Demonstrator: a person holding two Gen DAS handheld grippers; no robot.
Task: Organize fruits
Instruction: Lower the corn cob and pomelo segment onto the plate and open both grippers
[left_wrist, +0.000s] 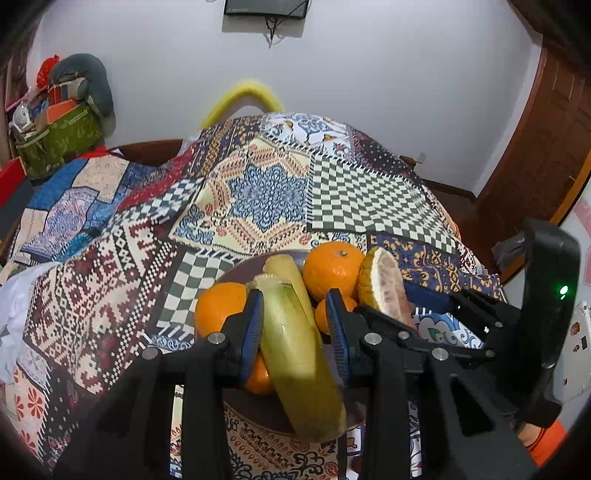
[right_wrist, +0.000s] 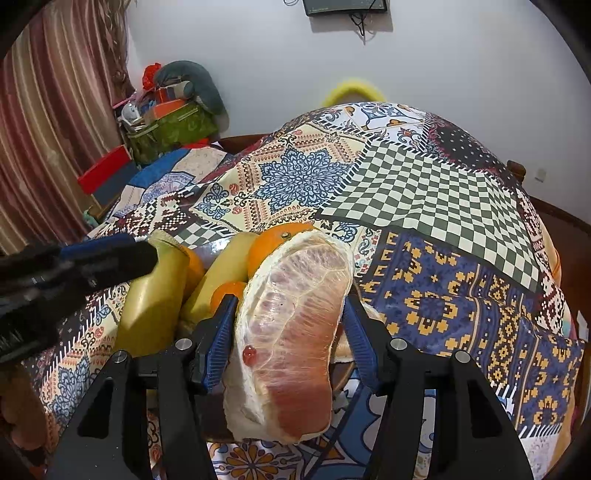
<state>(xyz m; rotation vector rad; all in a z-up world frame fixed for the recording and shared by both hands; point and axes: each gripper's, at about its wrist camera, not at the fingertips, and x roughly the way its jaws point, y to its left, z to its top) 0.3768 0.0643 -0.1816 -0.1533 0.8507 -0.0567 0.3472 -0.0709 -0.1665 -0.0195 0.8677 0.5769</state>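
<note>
A dark round plate (left_wrist: 236, 271) on the patterned tablecloth holds several oranges (left_wrist: 332, 269), two yellow-green sugarcane-like pieces and a wrapped pomelo wedge (left_wrist: 384, 280). My left gripper (left_wrist: 295, 321) straddles one yellow-green piece (left_wrist: 295, 350); its left pad touches it, and a small gap shows at the right pad. My right gripper (right_wrist: 291, 325) is shut on the pomelo wedge (right_wrist: 295, 332) at the plate's right side. In the right wrist view the left gripper's fingers (right_wrist: 110, 258) sit on the yellow-green piece (right_wrist: 155, 295), with an orange (right_wrist: 273, 240) behind the wedge.
The patchwork tablecloth (left_wrist: 273, 192) covers a round table that drops off at the far and right edges. A green bag of clutter (left_wrist: 59, 136) stands far left against the white wall. A wooden door (left_wrist: 535, 147) is at right.
</note>
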